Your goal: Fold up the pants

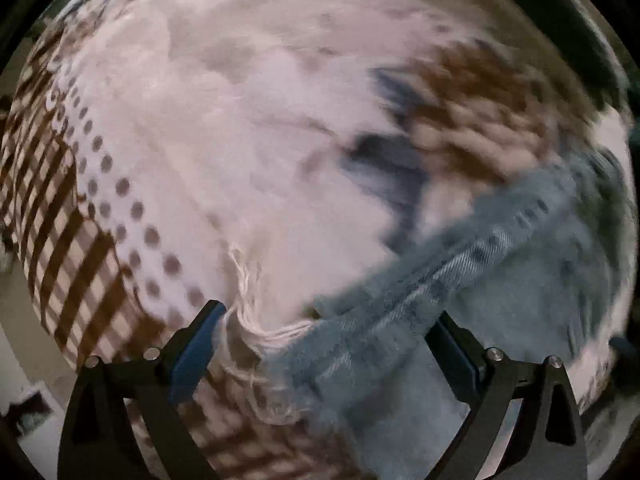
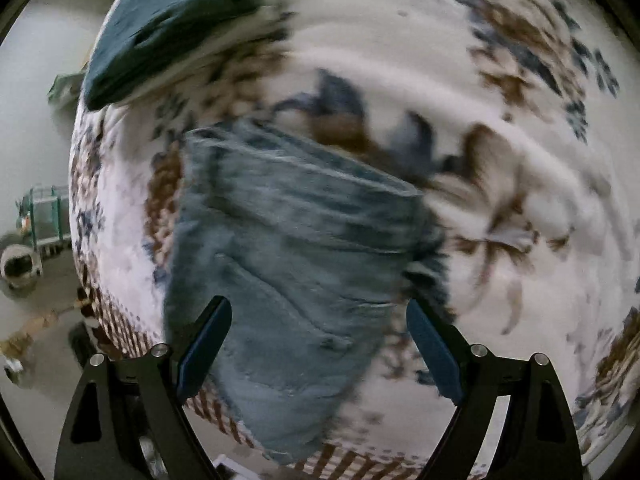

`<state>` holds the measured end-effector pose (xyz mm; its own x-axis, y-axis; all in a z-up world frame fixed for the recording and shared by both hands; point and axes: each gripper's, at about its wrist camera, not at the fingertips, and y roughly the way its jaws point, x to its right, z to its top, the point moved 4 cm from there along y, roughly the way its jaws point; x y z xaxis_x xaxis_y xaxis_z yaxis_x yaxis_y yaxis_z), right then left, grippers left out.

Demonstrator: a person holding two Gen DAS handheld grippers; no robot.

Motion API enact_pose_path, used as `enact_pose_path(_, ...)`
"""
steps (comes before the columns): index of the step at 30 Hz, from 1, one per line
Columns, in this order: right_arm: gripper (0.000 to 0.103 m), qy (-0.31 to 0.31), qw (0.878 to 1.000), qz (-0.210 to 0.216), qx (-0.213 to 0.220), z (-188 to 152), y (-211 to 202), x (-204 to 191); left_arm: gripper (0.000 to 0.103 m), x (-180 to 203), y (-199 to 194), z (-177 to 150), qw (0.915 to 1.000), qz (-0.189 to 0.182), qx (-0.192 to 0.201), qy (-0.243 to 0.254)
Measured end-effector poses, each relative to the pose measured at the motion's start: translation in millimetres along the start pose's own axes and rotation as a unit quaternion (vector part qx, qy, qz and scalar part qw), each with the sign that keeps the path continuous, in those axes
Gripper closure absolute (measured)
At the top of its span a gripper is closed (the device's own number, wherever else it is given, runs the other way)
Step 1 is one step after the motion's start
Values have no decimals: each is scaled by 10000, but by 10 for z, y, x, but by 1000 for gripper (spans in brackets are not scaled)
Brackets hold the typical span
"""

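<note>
Lying between the right gripper's point(image 2: 318, 344) spread jaws: jeans point(image 2: 288, 248).

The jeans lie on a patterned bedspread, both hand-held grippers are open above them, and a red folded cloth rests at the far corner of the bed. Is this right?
Not quite: the folded cloth at the far corner is dark teal, not red, as the right wrist view shows. The rest holds: the jeans lie on the patterned bedspread, with the left hand-held gripper and right hand-held gripper open.

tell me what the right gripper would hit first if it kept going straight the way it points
Most likely the jeans: the open right gripper points straight at the denim lying on the patterned bedspread. The picture is blurred, so depth is uncertain.
</note>
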<state>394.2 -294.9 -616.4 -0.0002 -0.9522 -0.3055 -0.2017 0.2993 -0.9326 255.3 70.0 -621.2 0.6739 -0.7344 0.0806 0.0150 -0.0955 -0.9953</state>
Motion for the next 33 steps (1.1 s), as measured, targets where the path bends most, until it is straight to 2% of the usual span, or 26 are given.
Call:
enact_pose_path(3,12,29,10000,29,-78,64,68,171,5,-258,-246,-38,9981,-237,192,-535)
enact_pose_path(6,12,73,9993,330,-181,129,197,233,5,-387,-502,-384,9948,-519,207,-848)
enact_pose_path(8,13,48,9987,438,-249,172,310,265,5,-348,-519,-743,9903,-906,-133,-1041)
enact_pose_path(11,24,8,9975,583,-395,191,479,241,6,-114,-315,-1211,9797,-1433,-789,-1162)
enact_pose_path(13,24,-55,9973,607,-418,173,555,151,8,119,-61,-1487,9683,-1756,-1271,-1239)
enact_pose_path(15,24,-75,9968,664,-447,148,590,141,15,280,136,-1661,9572,-1981,-1582,-1395)
enact_pose_path(16,24,-55,9963,718,-465,144,605,149,25,322,206,-1705,9538,-2046,-1643,-1465)
enact_pose_path(17,24,-25,9960,763,-466,145,632,141,43,349,264,-1735,9543,-1989,-1617,-1536)
enact_pose_path(18,24,5,9958,796,-455,143,649,152,52,365,279,-1729,9574,-1943,-1470,-1551)
enact_pose_path(19,29,15,9953,872,-427,144,673,167,68,383,270,-1707,9597,-1931,-1349,-1533)
enact_pose_path(20,42,8,9946,955,-403,147,680,170,78,392,223,-1666,9641,-1889,-1170,-1456)
enact_pose_path(21,45,24,9948,963,-342,138,688,176,84,412,147,-1618,9692,-1835,-973,-1326)
enact_pose_path(22,52,42,9948,976,-281,135,680,173,94,421,41,-1558,9740,-1817,-756,-1125)
enact_pose_path(23,60,64,9949,984,-222,116,665,163,94,426,-20,-1518,9759,-1839,-661,-975)
enact_pose_path(26,70,347,9924,1179,-40,21,526,181,95,380,-201,-1277,9801,-1871,-481,-446)
enact_pose_path(29,74,768,9870,1409,106,-176,333,228,95,281,-415,-1147,9828,-1803,-363,158)
enact_pose_path(33,76,1282,9794,1555,152,-658,102,332,95,244,-583,-1083,9823,-1599,-313,929)
